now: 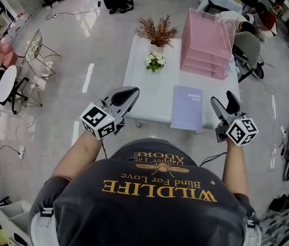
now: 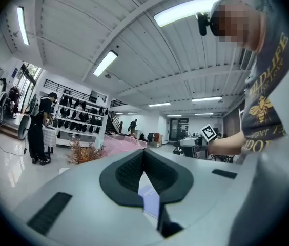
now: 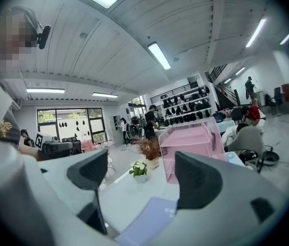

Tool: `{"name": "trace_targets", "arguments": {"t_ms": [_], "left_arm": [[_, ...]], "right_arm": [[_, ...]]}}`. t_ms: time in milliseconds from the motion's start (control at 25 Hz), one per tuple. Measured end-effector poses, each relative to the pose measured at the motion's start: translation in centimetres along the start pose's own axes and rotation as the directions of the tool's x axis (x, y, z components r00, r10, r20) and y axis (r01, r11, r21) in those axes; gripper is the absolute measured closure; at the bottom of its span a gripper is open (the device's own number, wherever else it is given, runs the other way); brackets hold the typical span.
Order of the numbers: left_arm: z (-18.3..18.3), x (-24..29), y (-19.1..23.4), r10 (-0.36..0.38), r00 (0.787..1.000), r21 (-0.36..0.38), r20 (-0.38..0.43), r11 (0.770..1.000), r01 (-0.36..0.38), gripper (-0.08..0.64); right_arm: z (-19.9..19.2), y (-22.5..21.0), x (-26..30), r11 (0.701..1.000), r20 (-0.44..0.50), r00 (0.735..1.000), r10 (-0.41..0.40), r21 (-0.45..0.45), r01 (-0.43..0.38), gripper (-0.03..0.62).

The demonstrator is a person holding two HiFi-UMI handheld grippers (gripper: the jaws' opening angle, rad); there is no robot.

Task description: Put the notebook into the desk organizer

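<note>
A lavender spiral notebook lies flat at the near right of the white table; it also shows between the right jaws. The pink tiered desk organizer stands at the table's far right corner, seen as the organizer in the right gripper view. My left gripper hangs over the table's near left edge, jaws closed together with nothing in them. My right gripper hovers just right of the notebook, jaws apart and empty. In the left gripper view, a sliver of notebook shows below the closed jaws.
A dried plant in a vase and a small pot of white flowers stand at the table's far left. Chairs sit beyond the right side. A round white stool and wire chair stand on the floor to the left.
</note>
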State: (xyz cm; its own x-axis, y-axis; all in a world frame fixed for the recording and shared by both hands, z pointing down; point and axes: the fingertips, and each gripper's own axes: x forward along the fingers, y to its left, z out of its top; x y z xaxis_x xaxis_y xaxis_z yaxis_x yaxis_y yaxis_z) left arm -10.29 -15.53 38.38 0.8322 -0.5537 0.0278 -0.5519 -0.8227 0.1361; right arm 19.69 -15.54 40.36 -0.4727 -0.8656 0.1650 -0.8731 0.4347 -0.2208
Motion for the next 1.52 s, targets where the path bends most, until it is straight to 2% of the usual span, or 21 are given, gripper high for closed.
{"name": "trace_targets", "arguments": {"t_ms": [240,440,600,760,880,1000,1120,1240,1320,1400,1520], "left_arm": [[-0.4,5.7,-0.6,0.057,0.998,-0.043,0.011,0.997,-0.057,0.557],[-1.1,8.5,-0.6,0.039,0.999,-0.031,-0.027,0.999,-0.04,0.557],[-2.5,10.1,0.0,-0.041,0.998,-0.034,-0.05,0.999,0.04,0.557],[-5.1,11.8,0.5,-0.141,0.986,-0.067,-0.086,0.989,0.136,0.557],[-6.8,12.9,0.2,-0.207,0.972,-0.081,-0.116,0.977,0.198,0.557],[-8.2,13.4,-1.0,-0.256,0.958,-0.096,-0.129,0.965,0.245,0.557],[-9.7,13.2,-1.8,-0.282,0.947,-0.115,-0.152,0.957,0.266,0.557],[-11.4,12.9,-2.1,-0.283,0.943,-0.138,-0.176,0.955,0.261,0.557],[-12.5,12.9,-2.5,-0.283,0.94,-0.151,-0.191,0.955,0.257,0.557],[-13.1,13.0,-2.9,-0.287,0.936,-0.159,-0.206,0.953,0.258,0.557],[-13.9,13.0,-3.5,-0.296,0.928,-0.166,-0.226,0.95,0.263,0.557]], "right_arm": [[0.2,-5.3,1.7,0.996,-0.014,0.996,0.09,0.012,-0.09,0.198],[-1.1,-7.0,2.5,0.994,-0.031,0.994,0.104,0.046,-0.103,0.198],[-3.7,-7.6,1.7,0.996,-0.065,0.997,0.048,0.074,-0.043,0.198],[-7.3,-7.8,1.3,0.991,-0.121,0.993,-0.017,0.129,0.032,0.198],[-10.9,-8.0,0.5,0.975,-0.172,0.984,-0.055,0.203,0.09,0.198],[-15.7,-8.2,-1.4,0.95,-0.264,0.961,-0.081,0.272,0.155,0.198],[-21.0,-8.4,-3.3,0.906,-0.375,0.924,-0.074,0.361,0.219,0.198],[-26.4,-8.4,-4.5,0.837,-0.465,0.885,-0.016,0.478,0.266,0.198],[-29.6,-8.0,-4.7,0.772,-0.493,0.868,0.06,0.575,0.273,0.198],[-31.8,-7.2,-4.4,0.699,-0.484,0.863,0.145,0.667,0.257,0.199],[-33.9,-5.6,-3.0,0.56,-0.4,0.881,0.251,0.803,0.204,0.199]]}}
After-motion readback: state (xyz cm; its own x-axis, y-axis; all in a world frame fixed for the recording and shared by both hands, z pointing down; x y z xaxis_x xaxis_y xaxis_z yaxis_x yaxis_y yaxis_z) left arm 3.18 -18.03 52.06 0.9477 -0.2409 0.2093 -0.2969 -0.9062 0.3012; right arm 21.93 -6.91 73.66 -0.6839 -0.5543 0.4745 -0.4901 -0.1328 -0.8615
